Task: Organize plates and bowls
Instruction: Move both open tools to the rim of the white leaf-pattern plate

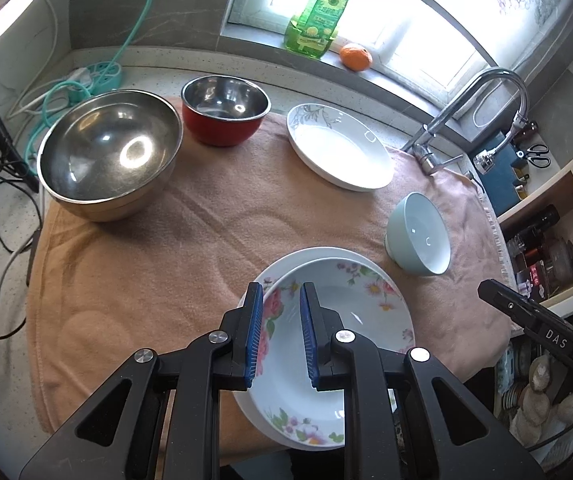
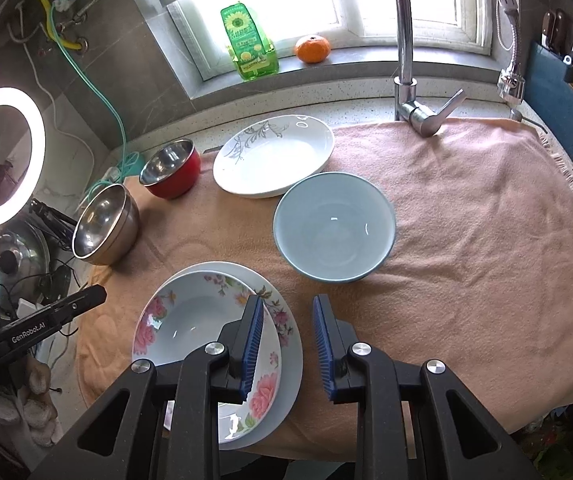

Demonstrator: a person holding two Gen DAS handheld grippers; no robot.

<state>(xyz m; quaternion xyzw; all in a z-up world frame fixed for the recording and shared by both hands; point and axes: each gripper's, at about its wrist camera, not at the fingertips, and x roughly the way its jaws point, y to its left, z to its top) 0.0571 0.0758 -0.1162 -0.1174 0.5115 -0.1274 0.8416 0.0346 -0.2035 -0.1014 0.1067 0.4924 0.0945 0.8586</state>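
Six pieces of crockery on the peach towel covering the table: three plates, three bowls.

Plates: a floral plate stacked on a plain white plate at the near edge of the towel; one white plate with grey leaf print at the far side, by the window.

Bowls: one large steel bowl far left, one red bowl with steel inside just beside it, one pale blue bowl mid-towel, upright, near the leaf plate; whether the two touch I can't tell.

Two tools, both above the plate stack, pointing steeply down. Left tool: jaws narrowly parted, nothing between the blue pads, floral plate visible through the gap, not gripped. Right tool: jaws slightly apart, empty, left finger over the floral plate's rim, right finger over bare towel.

Each tool's body shows at the edge of the other's view.

Off-towel: one green dish-soap bottle and one orange on the window sill, one faucet behind the towel, one ring light at left.
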